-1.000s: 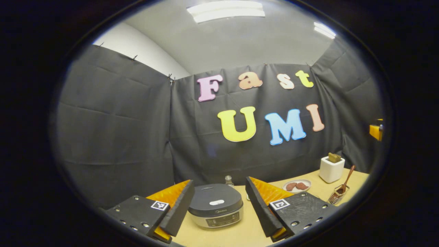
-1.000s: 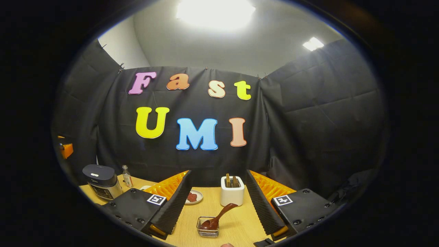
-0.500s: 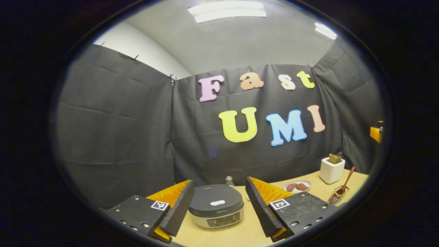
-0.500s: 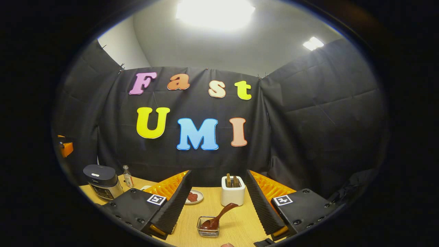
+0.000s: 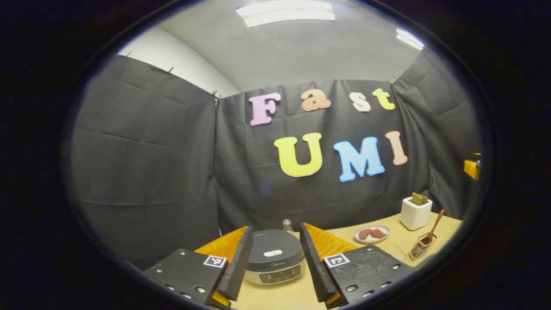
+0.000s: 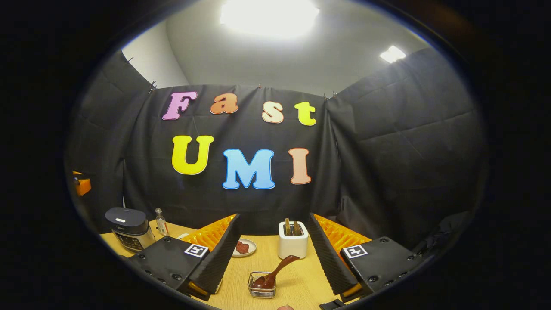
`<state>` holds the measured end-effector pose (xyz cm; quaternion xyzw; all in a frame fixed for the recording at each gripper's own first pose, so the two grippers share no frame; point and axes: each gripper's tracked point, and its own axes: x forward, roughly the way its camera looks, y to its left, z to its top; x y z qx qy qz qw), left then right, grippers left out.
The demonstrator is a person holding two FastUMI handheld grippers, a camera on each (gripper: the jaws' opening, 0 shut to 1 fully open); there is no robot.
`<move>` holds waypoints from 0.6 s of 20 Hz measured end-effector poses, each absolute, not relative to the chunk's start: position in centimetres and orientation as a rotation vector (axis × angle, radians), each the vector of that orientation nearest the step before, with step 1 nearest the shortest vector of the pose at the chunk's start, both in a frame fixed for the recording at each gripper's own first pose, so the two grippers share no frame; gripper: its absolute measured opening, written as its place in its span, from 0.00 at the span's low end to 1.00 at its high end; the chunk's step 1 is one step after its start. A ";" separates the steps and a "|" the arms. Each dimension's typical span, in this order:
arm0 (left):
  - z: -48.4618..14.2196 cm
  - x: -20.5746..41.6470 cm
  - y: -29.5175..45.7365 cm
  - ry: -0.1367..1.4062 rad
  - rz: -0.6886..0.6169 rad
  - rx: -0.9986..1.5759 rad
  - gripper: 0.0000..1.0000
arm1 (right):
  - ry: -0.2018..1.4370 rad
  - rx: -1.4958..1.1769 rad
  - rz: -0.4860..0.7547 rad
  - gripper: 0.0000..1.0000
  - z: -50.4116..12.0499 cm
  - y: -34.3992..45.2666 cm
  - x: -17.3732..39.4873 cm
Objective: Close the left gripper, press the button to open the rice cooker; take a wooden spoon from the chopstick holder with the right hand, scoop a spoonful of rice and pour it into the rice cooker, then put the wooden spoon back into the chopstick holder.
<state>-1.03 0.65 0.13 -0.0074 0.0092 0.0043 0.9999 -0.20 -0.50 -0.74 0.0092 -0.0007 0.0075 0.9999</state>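
- Grey, round-lidded rice cooker (image 5: 274,262) sits lid-down on the pale wooden table (image 5: 400,239), straight ahead between the left gripper (image 5: 273,270) fingers, which stand apart and touch nothing.
- Right gripper (image 6: 273,258) gapes wide and empty; a brown wooden spoon (image 6: 273,271) leans in the small wire basket (image 6: 261,291) between its fingers, before a white square holder (image 6: 293,243).

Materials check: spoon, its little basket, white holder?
Spoon: dark glossy brown, likely lacquered wood. Basket: thin shiny wire, looks like metal mesh. White holder: smooth, opaque, rounded corners; ceramic or plastic, can't tell which.
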 end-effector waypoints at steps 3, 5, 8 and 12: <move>0.4 -0.9 0.9 0.012 0.010 -0.023 0.55 | -0.003 0.020 0.014 0.98 -0.6 -0.5 -0.3; 0.5 -0.9 1.0 0.004 0.008 -0.028 0.43 | -0.004 0.017 0.014 0.98 -0.7 -0.4 -0.3; 1.2 -0.9 1.2 -0.016 0.002 -0.053 0.22 | -0.008 0.021 0.010 0.98 -0.5 -0.3 -0.3; 1.0 0.0 2.3 -0.021 0.017 -0.063 0.03 | -0.008 0.022 0.006 0.97 -0.5 0.0 -0.4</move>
